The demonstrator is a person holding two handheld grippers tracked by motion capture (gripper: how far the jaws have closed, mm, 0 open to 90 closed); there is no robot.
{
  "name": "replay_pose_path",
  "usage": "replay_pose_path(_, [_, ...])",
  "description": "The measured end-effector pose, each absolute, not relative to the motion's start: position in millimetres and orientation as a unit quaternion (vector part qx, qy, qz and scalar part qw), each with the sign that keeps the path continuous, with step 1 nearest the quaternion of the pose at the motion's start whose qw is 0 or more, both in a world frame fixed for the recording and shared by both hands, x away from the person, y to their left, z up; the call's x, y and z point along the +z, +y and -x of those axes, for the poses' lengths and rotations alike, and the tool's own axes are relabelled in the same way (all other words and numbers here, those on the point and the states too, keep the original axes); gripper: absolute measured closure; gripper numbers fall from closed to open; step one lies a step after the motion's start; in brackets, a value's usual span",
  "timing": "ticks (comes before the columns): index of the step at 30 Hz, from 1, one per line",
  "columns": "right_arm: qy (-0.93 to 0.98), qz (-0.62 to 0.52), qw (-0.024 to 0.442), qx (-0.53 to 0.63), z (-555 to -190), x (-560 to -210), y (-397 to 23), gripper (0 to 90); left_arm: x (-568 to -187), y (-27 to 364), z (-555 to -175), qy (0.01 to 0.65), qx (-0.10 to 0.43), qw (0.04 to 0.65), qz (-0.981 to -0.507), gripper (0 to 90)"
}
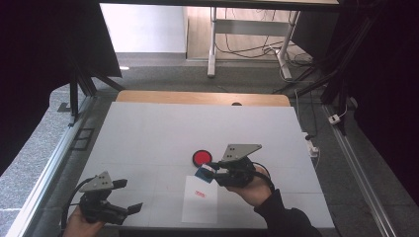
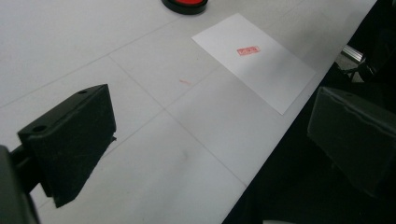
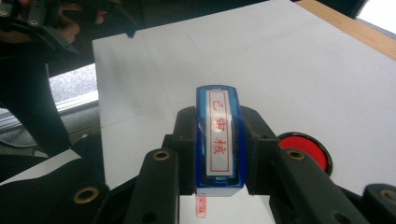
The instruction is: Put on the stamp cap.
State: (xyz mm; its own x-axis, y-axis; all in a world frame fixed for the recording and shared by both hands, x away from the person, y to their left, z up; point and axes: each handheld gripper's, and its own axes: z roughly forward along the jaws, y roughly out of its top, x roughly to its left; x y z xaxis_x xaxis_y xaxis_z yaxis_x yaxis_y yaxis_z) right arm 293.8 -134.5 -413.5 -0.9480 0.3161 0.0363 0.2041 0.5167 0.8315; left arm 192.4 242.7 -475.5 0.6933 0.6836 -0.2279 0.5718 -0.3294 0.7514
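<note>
Stamp: a blue rectangular stamp (image 3: 218, 135) with a white label bearing red characters, held above the table between the right gripper's jaws; in the high view it shows as a blue block (image 1: 203, 173) at the gripper's 9 o'clock side.
Right gripper: the right gripper (image 3: 218, 156) has its two black jaws pressed against the stamp's long sides, pinching it; in the high view it (image 1: 217, 173) sits near the table's centre, held by the person's right hand (image 1: 254, 190).
Ink pad: a round red ink pad (image 1: 201, 158) in a black rim lies on the table at 11 o'clock of the stamp, just beside it; in the right gripper view it (image 3: 306, 151) sits at 3 o'clock, partly hidden by a jaw.
Paper: a white sheet (image 1: 199, 200) lies at 6 o'clock of the stamp, near the table's front edge, carrying a small red rectangular imprint (image 2: 248, 50) near its far end.
Left gripper: the left gripper (image 1: 129, 196) rests at the table's front left corner, well apart from the sheet, jaws spread wide with nothing between them; held by the left hand (image 1: 81, 224).
Table: a white surface (image 1: 163, 128) with faint grid lines and a wooden strip along the far edge.
</note>
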Motion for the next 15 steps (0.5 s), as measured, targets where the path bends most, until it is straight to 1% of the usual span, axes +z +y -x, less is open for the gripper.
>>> replay_pose_path(7, [0.869, -0.157, 0.069, 0.463, -296.9, -413.9, -138.3, 70.7, -478.4, 244.9, -188.7, 0.391, 0.069, 0.419, -0.817, 0.0])
replay_pose_path(15, [0.868, -0.17, 0.077, 0.461, -302.0, -414.8, -144.5, 70.7, -477.6, 247.5, -185.8, 0.396, 0.077, 0.421, -0.812, 0.0])
